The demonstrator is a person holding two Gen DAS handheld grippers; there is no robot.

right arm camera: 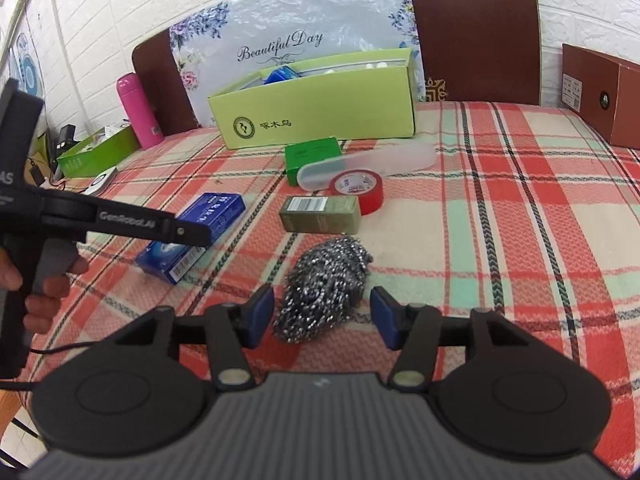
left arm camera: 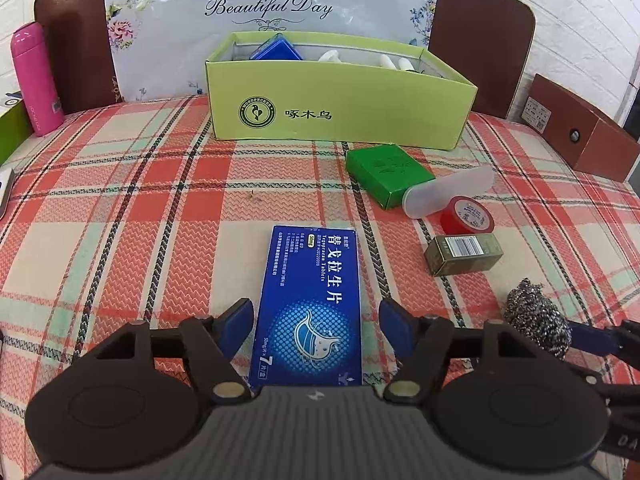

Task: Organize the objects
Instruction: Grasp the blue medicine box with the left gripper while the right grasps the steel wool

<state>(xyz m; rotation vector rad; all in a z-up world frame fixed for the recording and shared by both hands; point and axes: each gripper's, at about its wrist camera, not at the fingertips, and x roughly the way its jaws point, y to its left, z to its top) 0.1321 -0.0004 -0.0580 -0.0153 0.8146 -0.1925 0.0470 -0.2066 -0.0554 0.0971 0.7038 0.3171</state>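
Plaid tablecloth (left arm camera: 120,208). Blue pill box (left arm camera: 310,304) lies flat near the front edge, long axis running straight away from the left gripper (left arm camera: 316,316) toward the green tray (left arm camera: 340,108); printed top faces up, the "7" end nearest the gripper. Left jaws straddle the near end of the pill box, blue pads (left arm camera: 240,318) off both sides with gaps showing, so released, not gripping.

Right gripper (right arm camera: 322,316) sits over the steel scourer (right arm camera: 324,288). The scourer is a lumpy ball slightly stretched, long axis going away from the gripper and leaning right. Pads (right arm camera: 262,312) stand clear of it on both sides; released, nothing grasped.

Beyond the scourer: olive carton (right arm camera: 320,214) lying on its side, long axis left-right, barcode up. Red tape roll (right arm camera: 360,190) just behind it, touching. Clear case (right arm camera: 368,164) lying long axis left-right, resting against the green box (right arm camera: 314,156). Green tray at the back holds a blue tin (left arm camera: 276,50) and white items. Pink flask (left arm camera: 34,80) upright at far left. A hand (right arm camera: 40,284) holds the left gripper's handle.
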